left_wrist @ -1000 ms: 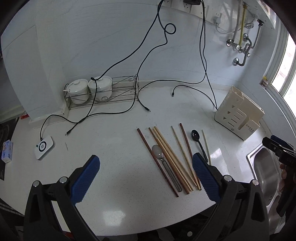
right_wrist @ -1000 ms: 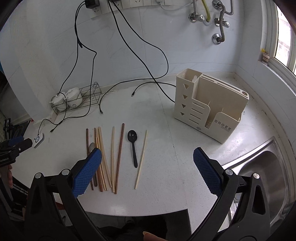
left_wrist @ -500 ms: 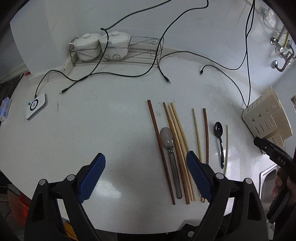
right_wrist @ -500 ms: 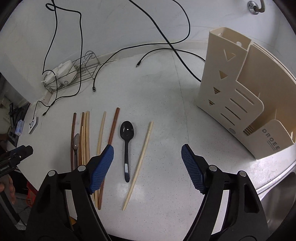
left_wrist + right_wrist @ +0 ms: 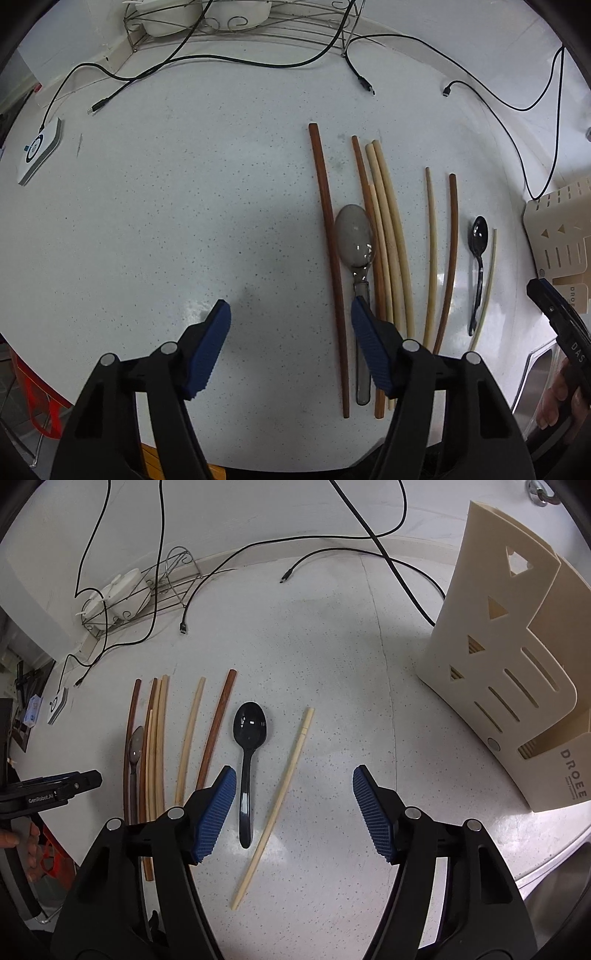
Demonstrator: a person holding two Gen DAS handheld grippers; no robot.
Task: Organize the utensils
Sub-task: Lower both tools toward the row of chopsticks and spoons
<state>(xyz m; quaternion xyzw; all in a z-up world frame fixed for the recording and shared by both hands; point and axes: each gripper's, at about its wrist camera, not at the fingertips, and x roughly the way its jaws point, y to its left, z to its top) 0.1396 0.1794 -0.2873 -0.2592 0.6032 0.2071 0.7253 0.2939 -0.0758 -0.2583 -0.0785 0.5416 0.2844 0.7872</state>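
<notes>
We hold both grippers low over the speckled white countertop [image 5: 332,635], pointing steeply down at the row of utensils. Our right gripper [image 5: 293,808] has just been closing; its blue ribbed pads stand apart, pressing on nothing. Between them lie the handle of the glossy black plastic spoon [image 5: 248,738] and the lower half of the pale single bamboo chopstick [image 5: 280,797], both flat on the counter and just beside each other.

Our left gripper [image 5: 290,347] has likewise been closing and is also apart and empty. Its right pad sits over the handle of the grey metal spoon [image 5: 355,236], which lies among the bundle of light and brown wooden chopsticks [image 5: 384,236]; the long dark brown chopstick [image 5: 328,258] runs just inside that pad.

The cream slotted plastic utensil holder [image 5: 517,686] stands upright to the right, well apart from the row, and we judge it to be the destination.

To do this pick well, we should:
- centre the right jaws on one item only, shifting so the black handle sits alone between the pads
- lower until the pad tips meet the counter before squeezing, since the handle is thin and flat
- move the left jaws right so they straddle the metal handle without catching neighbouring sticks
</notes>
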